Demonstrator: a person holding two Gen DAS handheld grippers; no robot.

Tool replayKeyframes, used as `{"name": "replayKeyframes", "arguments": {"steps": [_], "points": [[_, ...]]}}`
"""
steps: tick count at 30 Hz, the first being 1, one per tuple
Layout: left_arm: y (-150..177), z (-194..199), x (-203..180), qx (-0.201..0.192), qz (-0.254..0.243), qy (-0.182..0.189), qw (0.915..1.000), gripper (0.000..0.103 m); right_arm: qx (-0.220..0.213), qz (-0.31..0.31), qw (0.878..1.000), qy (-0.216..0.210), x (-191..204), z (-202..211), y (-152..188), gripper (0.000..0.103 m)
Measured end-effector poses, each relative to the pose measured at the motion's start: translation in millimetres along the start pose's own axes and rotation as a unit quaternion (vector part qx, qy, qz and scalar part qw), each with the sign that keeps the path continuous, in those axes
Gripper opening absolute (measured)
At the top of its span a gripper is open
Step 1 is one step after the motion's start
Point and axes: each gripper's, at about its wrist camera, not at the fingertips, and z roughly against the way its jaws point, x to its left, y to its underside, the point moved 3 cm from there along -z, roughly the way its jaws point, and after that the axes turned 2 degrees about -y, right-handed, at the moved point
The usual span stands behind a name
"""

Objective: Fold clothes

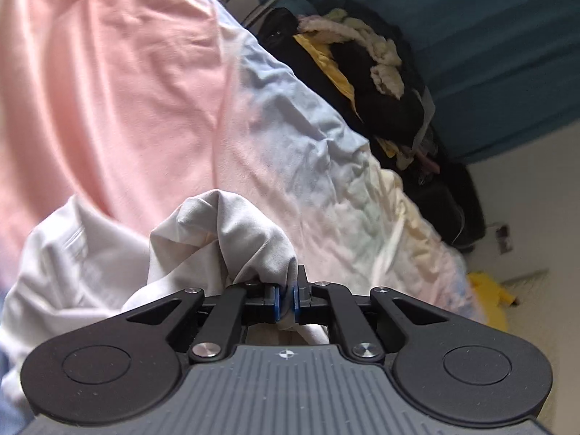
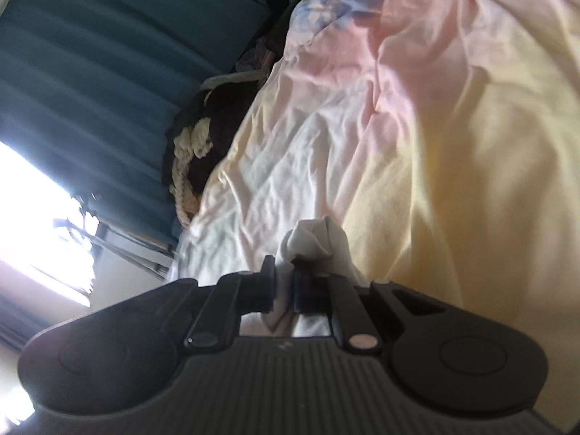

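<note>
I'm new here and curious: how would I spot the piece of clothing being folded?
Find the wide pastel bedsheet, pink fading to blue and yellow. Above it, each claw, left claw and right claw, pinches a bunch of the white garment. It is the only plain white cloth.

My left wrist cam looks down its fingers, tilted, close over the pastel sheet [image 1: 297,137]. Right cam likewise. Both share the sheet, clothes pile [image 1: 362,83] and teal curtain [image 2: 90,72].

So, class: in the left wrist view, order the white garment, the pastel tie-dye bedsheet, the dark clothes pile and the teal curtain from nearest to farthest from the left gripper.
1. White garment, clamped in the left gripper.
2. Pastel tie-dye bedsheet, just beyond.
3. Dark clothes pile, upper right.
4. Teal curtain, behind the pile.
</note>
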Motion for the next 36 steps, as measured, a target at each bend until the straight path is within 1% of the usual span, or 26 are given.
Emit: {"name": "replayKeyframes", "arguments": {"steps": [3,5,6,7,8,9,10,11,12,13,14,15,16,17,18,20,21,23,24,25,27,28,29,31,33,36], "points": [[1.4,-13.0,3.9,0.007,-0.01,-0.008,0.9999,0.011,0.008,-0.002,1.0,0.0,-5.3,-7.3,0.8,0.015],[3.4,-19.1,6.3,0.01,-0.019,-0.011,0.9997,0.013,0.011,0.004,1.0,-0.008,-4.2,-8.9,-0.3,0.029],[4.5,-20.1,6.4,0.01,-0.024,-0.008,0.9996,0.022,0.01,0.013,1.0,-0.019,-0.5,-6.5,0.4,0.048],[6.0,-17.7,3.7,0.007,-0.033,0.005,0.9994,0.041,0.004,0.027,0.999,-0.032,4.2,-3.6,0.4,0.065],[8.5,-13.1,-0.9,0.002,-0.046,0.02,0.9987,0.053,-0.004,0.047,0.998,-0.041,10.2,0.1,0.7,0.068],[12.5,-6.6,-6.6,-0.007,-0.064,0.029,0.9975,0.072,-0.01,0.077,0.996,-0.049,18.3,4.5,1.7,0.07],[17.4,1.0,-12.8,-0.02,-0.085,0.033,0.9956,0.082,-0.012,0.107,0.993,-0.054,26.0,7.7,3.3,0.07],[23.7,8.9,-20.0,-0.034,-0.113,0.032,0.9926,0.084,-0.015,0.135,0.989,-0.058,33.3,11.4,5.8,0.07],[31.8,15.9,-28.0,-0.048,-0.15,0.028,0.9871,0.085,-0.02,0.163,0.984,-0.063,40.1,15.9,9.6,0.069],[40.4,21.9,-35.7,-0.061,-0.191,0.026,0.9792,0.085,-0.026,0.196,0.978,-0.067,46.9,20.3,14.7,0.067],[49.9,26.6,-43.3,-0.074,-0.232,0.024,0.9697,0.085,-0.03,0.232,0.97,-0.07,53.4,23.7,20.6,0.065],[59.8,28.8,-49.5,-0.087,-0.267,0.021,0.9597,0.085,-0.03,0.268,0.96,-0.071,60.2,24.2,27.6,0.058],[69.5,29.5,-54.9,-0.099,-0.297,0.015,0.9496,0.085,-0.028,0.302,0.95,-0.072,66.9,24.4,34.6,0.047],[78.0,28.5,-59.1,-0.106,-0.322,0.01,0.9407,0.085,-0.02,0.326,0.942,-0.073,72.2,21.4,41.2,0.042],[84.3,24.5,-61.2,-0.106,-0.338,0.008,0.9353,0.085,-0.007,0.337,0.939,-0.071,74.1,16.2,46.9,0.037],[93.7,9.8,-61.2,-0.101,-0.359,-0.003,0.9278,0.085,0.02,0.357,0.932,-0.065,77.4,5.9,58.3,0.032],[97.2,2.8,-59.3,-0.103,-0.372,-0.016,0.9226,0.085,0.032,0.363,0.929,-0.064,76.3,1.2,64.1,0.031],[100.3,-11.9,-53.2,-0.102,-0.392,-0.054,0.9127,0.085,0.057,0.391,0.917,-0.044,71.6,-8.9,78.0,0.03],[98.7,-18.0,-47.8,-0.096,-0.393,-0.068,0.9122,0.085,0.07,0.404,0.912,-0.031,68.1,-13.7,84.8,0.029],[96.6,-20.7,-43.5,-0.091,-0.391,-0.073,0.9128,0.085,0.085,0.411,0.908,-0.02,63.3,-19.1,88.4,0.026],[93.9,-21.7,-39.9,-0.091,-0.392,-0.074,0.9125,0.085,0.082,0.427,0.901,-0.009,58.4,-20.5,91.4,0.017],[92.6,-22.1,-38.0,-0.09,-0.392,-0.074,0.9124,0.085,0.08,0.43,0.899,-0.004,57.4,-20.7,89.5,0.011],[90.9,-21.5,-36.4,-0.09,-0.392,-0.074,0.9125,0.085,0.079,0.43,0.899,0.001,56.7,-20.7,86.8,0.009],[86.1,-17.5,-33.0,-0.089,-0.383,-0.068,0.9171,0.085,0.077,0.429,0.9,0.006,54.4,-21.1,81.7,0.002],[81.5,-14.9,-31.2,-0.092,-0.375,-0.066,0.9199,0.084,0.07,0.429,0.901,0.008,49.7,-19.7,81.3,0.0],[78.4,-9.2,-31.1,-0.105,-0.374,-0.077,0.9181,0.084,0.061,0.421,0.905,0.012,44.5,-17.1,77.2,0.0]]}}
